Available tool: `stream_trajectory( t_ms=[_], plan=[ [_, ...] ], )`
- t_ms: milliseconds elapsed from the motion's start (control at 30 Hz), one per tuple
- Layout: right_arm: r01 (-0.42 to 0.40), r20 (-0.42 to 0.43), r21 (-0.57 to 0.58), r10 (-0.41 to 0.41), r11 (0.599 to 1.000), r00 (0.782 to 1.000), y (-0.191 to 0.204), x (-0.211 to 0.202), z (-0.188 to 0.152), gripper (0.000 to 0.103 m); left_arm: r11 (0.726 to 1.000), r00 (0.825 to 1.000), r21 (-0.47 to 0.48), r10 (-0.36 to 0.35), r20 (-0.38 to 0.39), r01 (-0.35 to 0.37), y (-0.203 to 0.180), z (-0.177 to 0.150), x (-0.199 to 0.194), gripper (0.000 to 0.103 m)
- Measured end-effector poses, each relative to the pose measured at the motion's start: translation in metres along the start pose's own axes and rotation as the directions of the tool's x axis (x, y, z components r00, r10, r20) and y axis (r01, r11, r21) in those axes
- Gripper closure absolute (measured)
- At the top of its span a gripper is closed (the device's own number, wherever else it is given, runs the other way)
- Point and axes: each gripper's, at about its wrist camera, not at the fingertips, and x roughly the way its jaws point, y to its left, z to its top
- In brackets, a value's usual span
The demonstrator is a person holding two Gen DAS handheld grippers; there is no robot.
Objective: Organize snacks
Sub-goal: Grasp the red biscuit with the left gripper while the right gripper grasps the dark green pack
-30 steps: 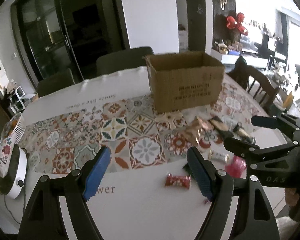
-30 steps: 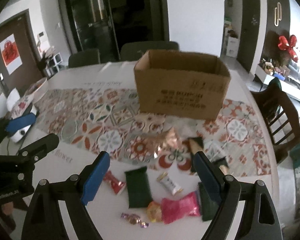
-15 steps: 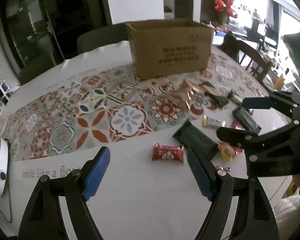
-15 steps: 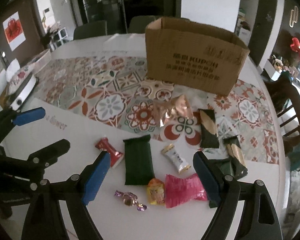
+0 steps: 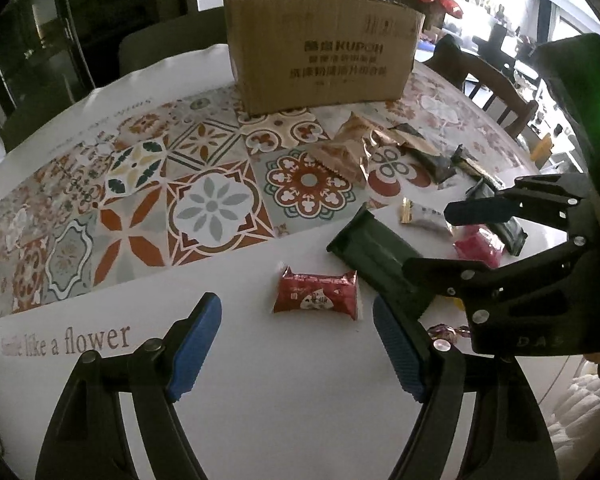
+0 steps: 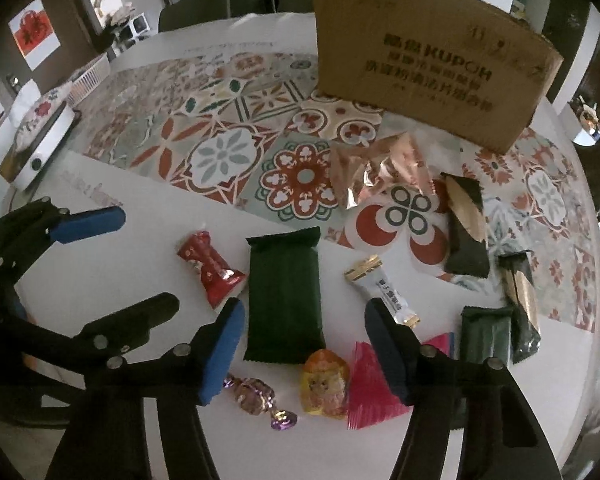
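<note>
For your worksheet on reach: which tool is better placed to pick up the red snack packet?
Left. The left tool is open with the red snack packet just ahead between its fingers; the right tool faces the dark green packet.

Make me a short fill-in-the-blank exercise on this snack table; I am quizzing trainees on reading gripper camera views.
1. The red snack packet lies just ahead of the ____ gripper, between its open fingers.
2. The cardboard box stands on the patterned ____.
3. The large dark green packet lies between the red snack packet and the ____ sachet with gold ends.
4. Both grippers, left and right gripper, are ____ and hold nothing.

Missing words: left; tablecloth; white; open
</note>
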Motion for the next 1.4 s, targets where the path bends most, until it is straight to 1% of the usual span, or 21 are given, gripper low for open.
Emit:
stream_trajectory(
  t_ms=[133,233,300,433,533,667,767,833,900,1000,1067,1133,1200,1400],
  plan=[
    [-0.034,-0.035,-0.003,0.034,0.999,0.999,-0.002,0.009,0.005,0.039,1.000,1.000,0.025,-0.017,-0.019,0.017,-0.002,-0.002,0.008,0.026],
    [-0.064,-0.038,-0.005,0.064,0.998,0.997,0.001,0.010,0.008,0.039,0.999,0.999,0.029,-0.025,-0.021,0.026,-0.004,-0.001,0.013,0.026],
    [-0.058,-0.050,-0.017,0.057,0.998,0.997,0.003,0.013,0.009,0.039,0.999,0.999,0.035,-0.020,-0.025,0.021,-0.004,0.000,0.017,0.026],
    [-0.069,-0.082,0.008,0.069,0.998,0.994,0.000,0.021,0.011,0.039,0.999,0.999,0.022,-0.025,-0.038,0.026,-0.002,0.002,0.025,0.026],
    [-0.069,-0.104,0.019,0.071,0.997,0.992,-0.002,0.027,0.011,0.039,0.999,0.999,0.032,-0.022,-0.046,0.023,-0.004,0.002,0.029,0.029],
    [-0.085,-0.124,0.016,0.087,0.996,0.989,0.000,0.032,0.012,0.039,0.999,0.998,0.046,-0.013,-0.055,0.016,-0.007,0.001,0.034,0.029],
    [-0.074,-0.136,0.011,0.074,0.997,0.988,0.002,0.036,0.012,0.039,0.999,0.998,0.042,-0.005,-0.067,0.007,-0.006,0.000,0.040,0.031],
    [-0.072,-0.145,0.018,0.074,0.997,0.987,0.001,0.039,0.012,0.039,1.000,0.997,0.023,-0.010,-0.075,0.012,-0.005,0.000,0.043,0.032],
    [-0.063,-0.137,0.017,0.065,0.998,0.989,0.001,0.040,0.013,0.039,1.000,0.996,0.010,-0.015,-0.084,0.016,-0.004,0.000,0.045,0.034],
    [-0.054,-0.132,0.015,0.056,0.998,0.990,0.002,0.041,0.014,0.039,1.000,0.996,0.014,-0.020,-0.085,0.021,-0.005,-0.001,0.046,0.043],
    [-0.035,-0.120,-0.004,0.035,0.999,0.992,0.005,0.041,0.014,0.043,1.000,0.997,0.022,-0.015,-0.075,0.017,-0.007,-0.002,0.044,0.046],
    [-0.017,-0.110,-0.027,0.014,1.000,0.994,0.008,0.040,0.014,0.056,0.999,0.997,0.020,-0.023,-0.076,0.025,-0.007,-0.003,0.043,0.048],
    [-0.013,-0.103,-0.029,0.010,0.999,0.995,0.008,0.041,0.014,0.056,0.999,0.996,0.005,-0.032,-0.078,0.032,-0.005,-0.003,0.043,0.049],
    [-0.037,-0.081,0.012,0.038,0.999,0.996,0.001,0.039,0.013,0.058,0.998,0.995,-0.034,-0.047,-0.085,0.044,-0.002,-0.002,0.039,0.050]
  ],
)
